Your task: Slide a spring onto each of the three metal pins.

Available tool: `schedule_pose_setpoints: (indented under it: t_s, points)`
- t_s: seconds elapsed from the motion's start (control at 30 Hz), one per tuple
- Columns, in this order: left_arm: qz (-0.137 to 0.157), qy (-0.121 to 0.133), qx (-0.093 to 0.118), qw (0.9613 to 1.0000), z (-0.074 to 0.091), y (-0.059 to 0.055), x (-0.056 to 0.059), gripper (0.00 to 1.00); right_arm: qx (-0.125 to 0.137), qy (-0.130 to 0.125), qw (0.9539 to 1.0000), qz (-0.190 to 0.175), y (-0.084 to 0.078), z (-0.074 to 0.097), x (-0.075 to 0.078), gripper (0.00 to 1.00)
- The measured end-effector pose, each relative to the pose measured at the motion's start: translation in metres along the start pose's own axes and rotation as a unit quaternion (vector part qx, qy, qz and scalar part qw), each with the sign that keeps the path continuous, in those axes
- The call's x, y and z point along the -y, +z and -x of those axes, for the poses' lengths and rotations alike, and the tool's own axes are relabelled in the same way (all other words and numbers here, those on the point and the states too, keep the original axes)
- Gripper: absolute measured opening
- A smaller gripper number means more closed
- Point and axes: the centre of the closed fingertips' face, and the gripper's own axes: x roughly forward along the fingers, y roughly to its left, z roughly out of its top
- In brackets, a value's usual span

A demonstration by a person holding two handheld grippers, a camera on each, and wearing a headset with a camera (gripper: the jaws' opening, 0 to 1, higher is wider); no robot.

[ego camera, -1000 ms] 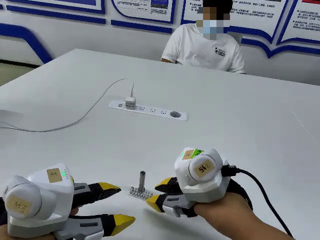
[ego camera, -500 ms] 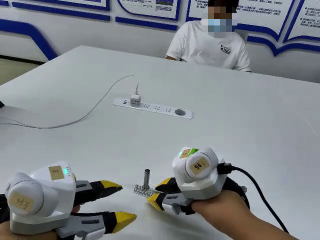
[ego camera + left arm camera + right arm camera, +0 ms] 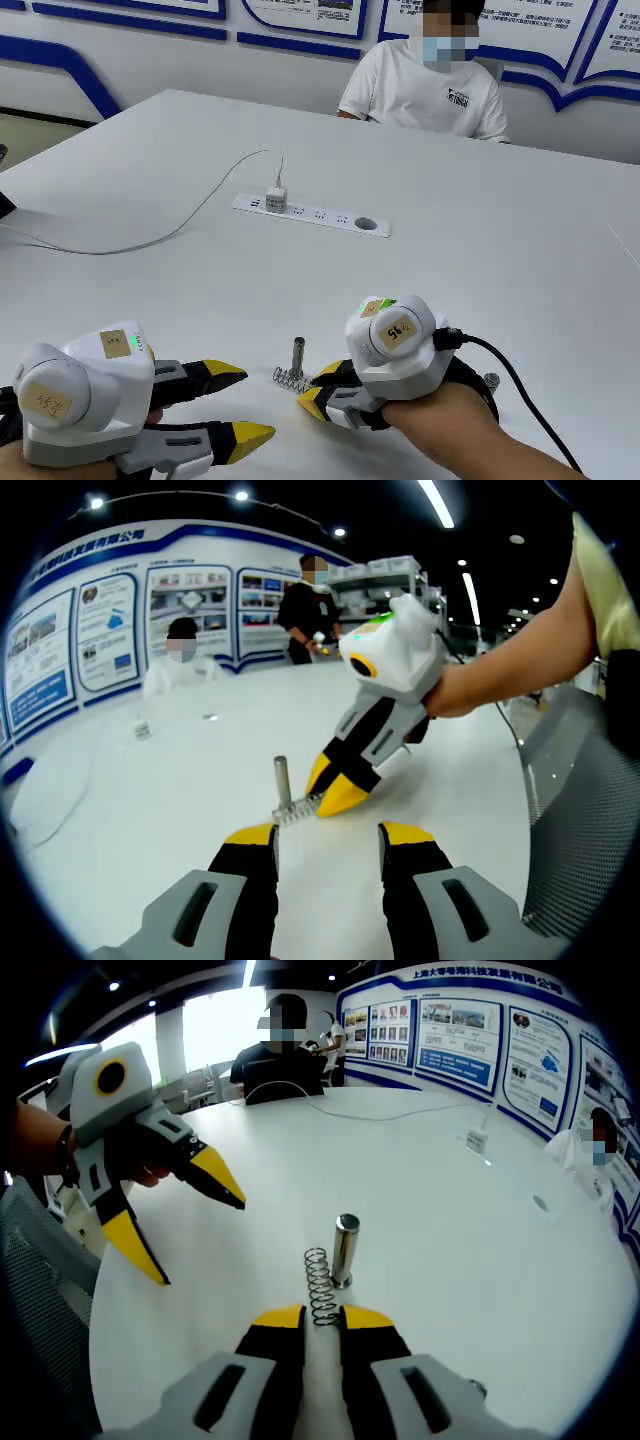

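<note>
Right tool point(image 3: 322, 1316): jaws drawn in narrow on near end of spring point(image 3: 319, 1278); looks pinched, not just bracketed. Spring lies on its side on white tabletop point(image 3: 480, 250), far end just beside foot of metal pin point(image 3: 344, 1248). Pin stands upright & bare, no coil on it. Grip at the very end makes sense: leaves most of the coil free to tip up & drop over pin top. Left tool point(image 3: 250, 402): jaws wide apart, empty, held low nr the pin on opp. side, tips aimed toward it. Prob. there to steady the pin, since nothing seen holds its base & a sideways push could topple it. Small metal stub point(image 3: 490, 380) by right wrist in head view, maybe a 2nd pin, too small to tell. Task barely begun: no spring seated. Next needs spring lifted, turned vertical, bore lined up w/ pin tip.
</note>
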Motion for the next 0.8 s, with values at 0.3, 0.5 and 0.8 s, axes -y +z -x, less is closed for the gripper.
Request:
schedule_pose_setpoints:
  t_s: [0.3,0.5,0.8]
  points:
    - [-0.004,-0.001,-0.001,1.0,-0.001,0.0,0.0,0.41,-0.01,0.009,0.9999,0.0,-0.003,0.003,-0.005,0.12]
    - [-0.007,-0.004,-0.004,1.0,-0.002,0.0,0.002,0.41,-0.01,0.022,0.9996,0.014,0.0,0.013,-0.016,0.12]
    - [-0.015,-0.014,-0.009,0.9997,-0.006,-0.001,0.009,0.4,-0.007,0.035,0.9989,0.032,0.004,0.032,-0.027,0.12]
